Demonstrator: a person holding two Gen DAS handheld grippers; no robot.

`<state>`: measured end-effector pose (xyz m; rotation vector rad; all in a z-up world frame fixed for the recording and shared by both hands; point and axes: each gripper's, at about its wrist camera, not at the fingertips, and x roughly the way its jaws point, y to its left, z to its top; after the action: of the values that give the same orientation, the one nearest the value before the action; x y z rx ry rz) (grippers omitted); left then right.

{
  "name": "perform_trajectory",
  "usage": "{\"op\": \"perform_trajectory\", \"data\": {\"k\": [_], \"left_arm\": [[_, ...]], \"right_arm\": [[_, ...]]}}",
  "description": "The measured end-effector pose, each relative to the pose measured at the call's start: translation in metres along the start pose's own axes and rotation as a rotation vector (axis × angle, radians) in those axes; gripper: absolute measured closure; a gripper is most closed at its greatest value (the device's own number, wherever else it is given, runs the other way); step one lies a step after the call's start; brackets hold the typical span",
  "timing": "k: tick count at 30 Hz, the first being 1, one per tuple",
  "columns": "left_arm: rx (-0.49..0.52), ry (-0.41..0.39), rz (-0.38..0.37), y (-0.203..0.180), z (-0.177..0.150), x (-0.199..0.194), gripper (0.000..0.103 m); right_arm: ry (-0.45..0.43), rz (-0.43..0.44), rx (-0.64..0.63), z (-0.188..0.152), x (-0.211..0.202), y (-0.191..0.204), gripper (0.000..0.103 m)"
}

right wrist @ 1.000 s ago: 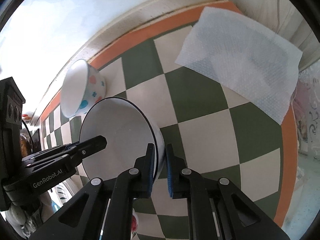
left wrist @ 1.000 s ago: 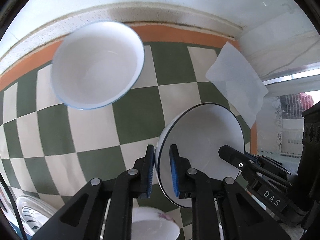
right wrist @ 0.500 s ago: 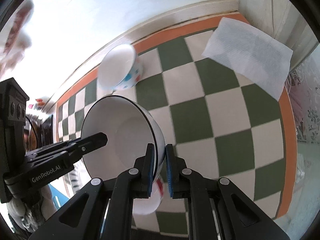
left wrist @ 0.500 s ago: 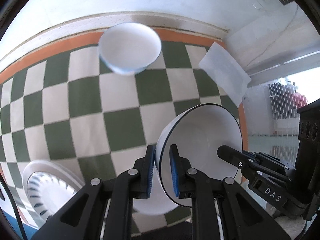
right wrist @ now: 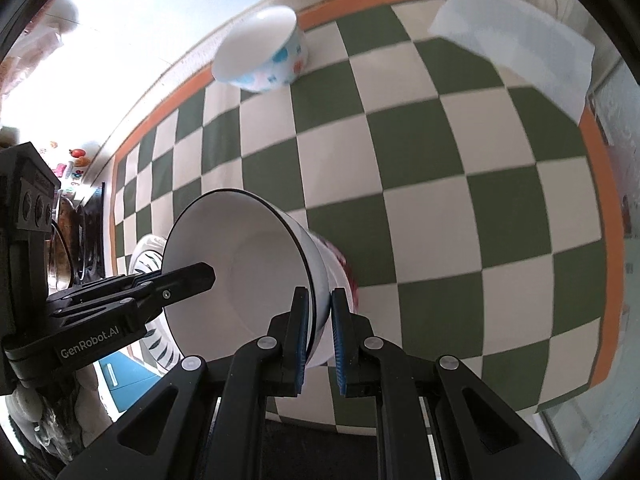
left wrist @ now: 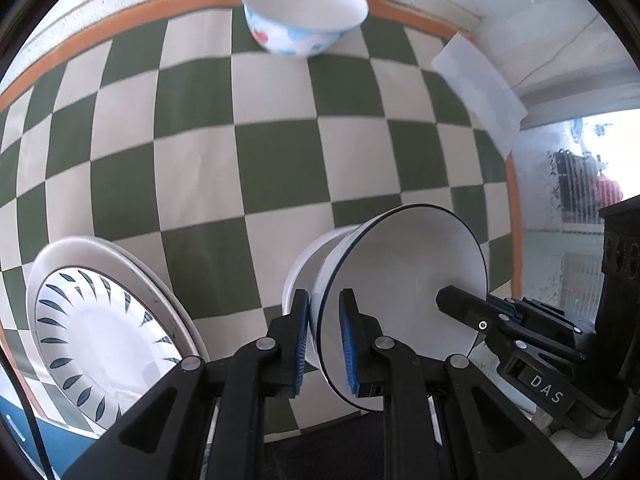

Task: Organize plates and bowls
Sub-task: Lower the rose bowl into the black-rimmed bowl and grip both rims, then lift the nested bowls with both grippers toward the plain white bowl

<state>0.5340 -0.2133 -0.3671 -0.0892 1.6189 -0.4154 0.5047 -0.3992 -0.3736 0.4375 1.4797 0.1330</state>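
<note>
Where both tongs (left wrist: 324,340) meet: bowl (left wrist: 404,300).

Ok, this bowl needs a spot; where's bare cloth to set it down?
The widest bare patch of checkered cloth lies mid-table, between the spotted bowl at the back, the paper towel at the right and the patterned plate near left. It is crowded directly under the held bowl, where another bowl sits.
</note>
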Motion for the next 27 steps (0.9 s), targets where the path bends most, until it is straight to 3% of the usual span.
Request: {"op": "perform_trajectory", "data": {"k": [12,18,24,27], "left_arm": [[0.032,0.046,0.070,-0.005,-0.002,0.023,0.090],[0.029,0.052,0.063,-0.003,-0.001,0.022,0.090],[0.001,-0.027,0.038,0.006,0.007,-0.018,0.089],[-0.058,-0.087,0.006,0.015,0.029,-0.039,0.078]], "right_arm": [[0.064,-0.032,-0.007,-0.004,0.029,-0.002,0.090],[0.083,-0.041,-0.014,-0.002,0.032,-0.004,0.089],[0.054,0.003,-0.004,0.008,0.007,-0.006,0.089],[0.019,0.037,0.007,0.028,-0.012,-0.006,0.087]]}}
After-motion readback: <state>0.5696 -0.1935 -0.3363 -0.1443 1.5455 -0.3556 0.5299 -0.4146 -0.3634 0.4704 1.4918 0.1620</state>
